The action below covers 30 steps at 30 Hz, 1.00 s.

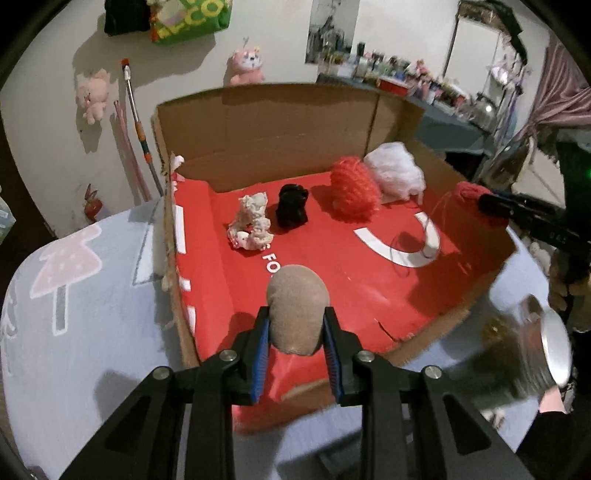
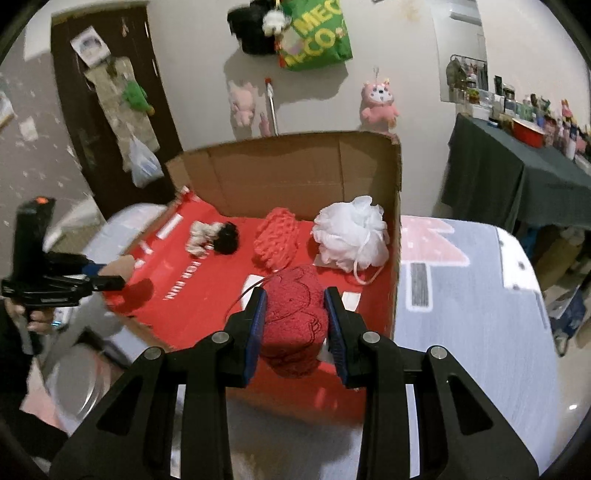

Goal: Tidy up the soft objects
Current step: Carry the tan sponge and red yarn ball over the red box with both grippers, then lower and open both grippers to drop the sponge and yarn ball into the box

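My left gripper (image 1: 297,323) is shut on a beige soft ball (image 1: 297,302) and holds it over the front of the cardboard box (image 1: 266,125). My right gripper (image 2: 295,306) is shut on a dark red yarn ball (image 2: 293,317) above the box's red floor; it also shows in the left wrist view (image 1: 471,192). Inside the box lie a white-pink scrunchie toy (image 1: 251,223), a black soft toy (image 1: 291,206), a red knitted puff (image 1: 352,188) and a white mesh bath pouf (image 1: 397,170).
The box stands on a grey tablecloth (image 1: 74,314) with pink tree prints. A metal lid (image 1: 550,343) lies near the box's front right. Plush toys (image 1: 245,66) and a green bag (image 1: 192,18) hang on the wall. A cluttered dark table (image 2: 517,173) stands at right.
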Tool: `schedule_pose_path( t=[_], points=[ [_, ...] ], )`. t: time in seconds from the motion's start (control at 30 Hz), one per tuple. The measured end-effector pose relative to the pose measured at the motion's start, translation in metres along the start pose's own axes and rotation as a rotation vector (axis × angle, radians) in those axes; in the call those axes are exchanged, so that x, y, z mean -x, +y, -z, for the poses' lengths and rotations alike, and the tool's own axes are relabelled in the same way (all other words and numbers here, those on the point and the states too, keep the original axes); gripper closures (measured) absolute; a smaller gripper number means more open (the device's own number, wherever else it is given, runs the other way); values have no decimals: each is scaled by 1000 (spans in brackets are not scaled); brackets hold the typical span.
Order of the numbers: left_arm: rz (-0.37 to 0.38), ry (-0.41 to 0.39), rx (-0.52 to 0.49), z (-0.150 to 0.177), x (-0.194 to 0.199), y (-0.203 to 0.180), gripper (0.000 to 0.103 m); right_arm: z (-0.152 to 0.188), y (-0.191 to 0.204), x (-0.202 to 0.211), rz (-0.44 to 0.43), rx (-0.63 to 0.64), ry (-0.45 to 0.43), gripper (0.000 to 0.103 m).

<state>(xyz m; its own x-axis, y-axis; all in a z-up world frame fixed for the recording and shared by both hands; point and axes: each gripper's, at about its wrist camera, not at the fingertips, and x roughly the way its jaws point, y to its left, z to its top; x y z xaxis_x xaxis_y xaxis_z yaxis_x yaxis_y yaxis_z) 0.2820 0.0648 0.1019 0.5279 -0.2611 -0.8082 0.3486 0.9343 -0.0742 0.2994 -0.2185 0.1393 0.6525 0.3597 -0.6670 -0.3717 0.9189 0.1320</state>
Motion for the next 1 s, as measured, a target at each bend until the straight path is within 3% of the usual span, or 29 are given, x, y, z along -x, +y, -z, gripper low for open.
schedule_pose_path(
  t=[0.33,0.6,1.0],
  points=[
    [-117,119,-15,-22,-46,-5,75,-16,3,-79,130,-5,236,73],
    [-166,145,-27,-32,-62,-5,75,-18,0,-107,186,13,304,72],
    [-183,170,4,-32,-78,9,73,-12,11,-115,282,161,313,70]
  ],
)
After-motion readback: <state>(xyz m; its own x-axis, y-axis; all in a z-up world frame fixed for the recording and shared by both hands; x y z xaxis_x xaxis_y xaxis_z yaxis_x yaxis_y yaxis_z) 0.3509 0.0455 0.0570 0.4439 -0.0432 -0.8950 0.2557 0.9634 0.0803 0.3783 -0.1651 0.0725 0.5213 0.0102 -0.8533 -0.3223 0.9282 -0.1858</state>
